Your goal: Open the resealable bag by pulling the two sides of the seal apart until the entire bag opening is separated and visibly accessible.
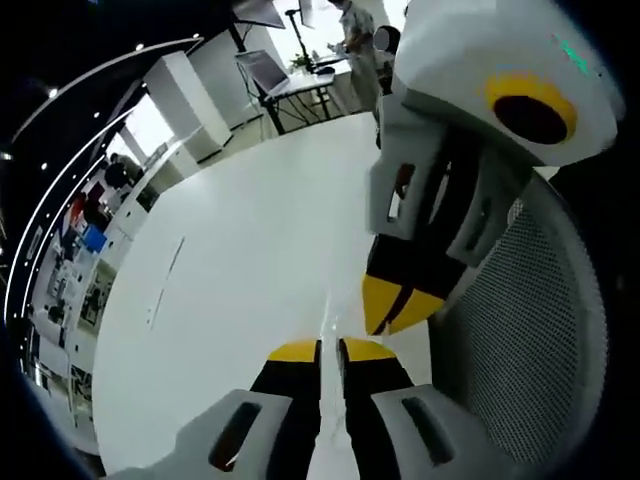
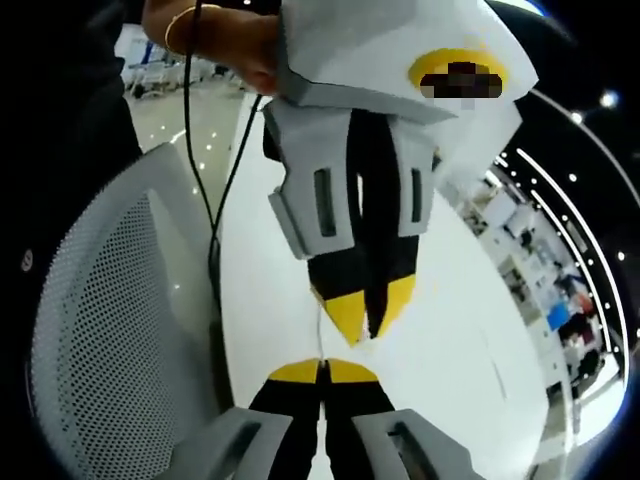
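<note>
I have the left gripper [image 1: 330,350] and right gripper [image 2: 322,372] both closed tight on the thin, clear resealable bag [image 1: 330,322], tips almost meeting, above the white bench [image 1: 250,250] near its edge by a mesh chair [image 1: 530,340].

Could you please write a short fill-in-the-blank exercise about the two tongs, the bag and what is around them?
1. The tips of both tongs, left and right, are coloured ____.
2. Both tongs are ____ on the edge of the clear bag.
3. Below the bag lies a ____ table.
4. Next to the table stands a chair with a grey ____ back.

Missing words: yellow; shut; white; mesh
</note>
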`<state>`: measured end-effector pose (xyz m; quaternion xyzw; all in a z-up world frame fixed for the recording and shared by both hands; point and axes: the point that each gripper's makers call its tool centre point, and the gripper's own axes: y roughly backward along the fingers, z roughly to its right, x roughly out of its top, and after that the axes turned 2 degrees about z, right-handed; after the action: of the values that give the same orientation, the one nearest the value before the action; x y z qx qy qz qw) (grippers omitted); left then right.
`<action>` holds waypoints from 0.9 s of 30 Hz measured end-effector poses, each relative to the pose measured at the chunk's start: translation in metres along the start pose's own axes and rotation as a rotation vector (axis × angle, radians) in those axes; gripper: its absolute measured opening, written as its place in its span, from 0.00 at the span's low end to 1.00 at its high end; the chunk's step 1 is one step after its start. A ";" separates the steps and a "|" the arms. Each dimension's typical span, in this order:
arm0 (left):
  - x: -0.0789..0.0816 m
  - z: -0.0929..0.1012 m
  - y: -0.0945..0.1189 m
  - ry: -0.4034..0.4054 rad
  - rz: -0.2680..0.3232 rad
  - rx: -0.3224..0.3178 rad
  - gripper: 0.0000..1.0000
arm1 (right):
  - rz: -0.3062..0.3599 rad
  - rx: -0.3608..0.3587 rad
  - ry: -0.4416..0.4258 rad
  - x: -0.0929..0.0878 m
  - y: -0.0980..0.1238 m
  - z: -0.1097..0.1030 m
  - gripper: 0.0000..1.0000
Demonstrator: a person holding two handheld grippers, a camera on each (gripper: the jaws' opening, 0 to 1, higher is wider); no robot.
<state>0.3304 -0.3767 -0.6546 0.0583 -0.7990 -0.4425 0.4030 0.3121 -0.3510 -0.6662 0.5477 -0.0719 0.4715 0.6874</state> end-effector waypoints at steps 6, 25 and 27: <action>-0.002 0.001 -0.001 0.033 0.000 -0.005 0.00 | 0.000 0.008 0.003 0.001 -0.002 -0.001 0.00; 0.032 -0.037 0.012 0.041 0.140 0.156 0.00 | 0.002 0.056 0.018 0.004 -0.003 -0.011 0.00; 0.035 -0.039 0.014 0.044 0.151 0.165 0.00 | 0.003 0.059 0.023 0.005 -0.003 -0.012 0.00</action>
<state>0.3381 -0.4099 -0.6126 0.0407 -0.8259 -0.3420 0.4464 0.3115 -0.3380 -0.6702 0.5621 -0.0509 0.4806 0.6712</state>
